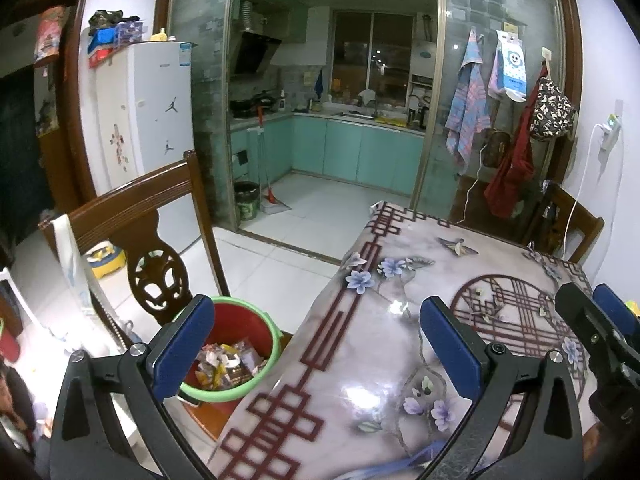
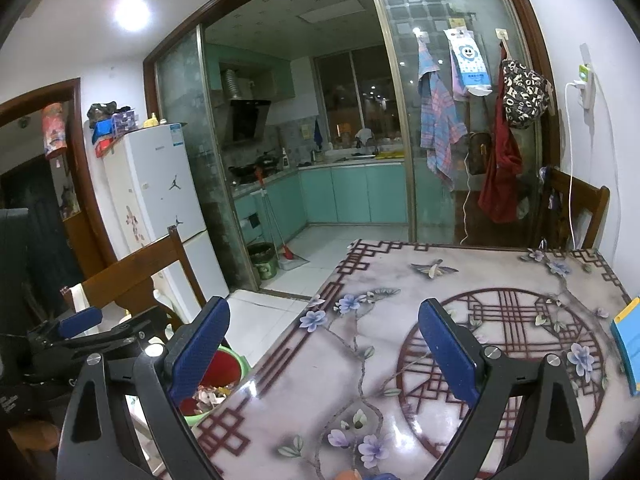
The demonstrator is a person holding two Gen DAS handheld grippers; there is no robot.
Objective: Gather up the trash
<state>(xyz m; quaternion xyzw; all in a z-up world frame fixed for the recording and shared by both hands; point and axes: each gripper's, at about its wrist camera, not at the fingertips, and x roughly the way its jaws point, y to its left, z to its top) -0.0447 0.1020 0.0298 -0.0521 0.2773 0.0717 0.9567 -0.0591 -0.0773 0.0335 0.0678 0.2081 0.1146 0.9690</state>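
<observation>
A red bin with a green rim (image 1: 256,330) stands on a chair seat left of the table, with several crumpled wrappers (image 1: 224,366) inside. My left gripper (image 1: 320,346) is open and empty, its left finger over the bin and its right finger over the table edge. The right wrist view shows the same bin (image 2: 228,364) low on the left, partly hidden by a finger. My right gripper (image 2: 324,352) is open and empty above the floral tablecloth (image 2: 400,280). Each gripper shows in the other's view: the right gripper (image 1: 588,304) and the left gripper (image 2: 108,322).
A carved wooden chair (image 1: 160,208) stands left of the table, and another chair (image 2: 580,208) at the far right. A blue and yellow box (image 2: 628,344) lies at the table's right edge. A white fridge (image 1: 156,108) and the kitchen doorway lie beyond.
</observation>
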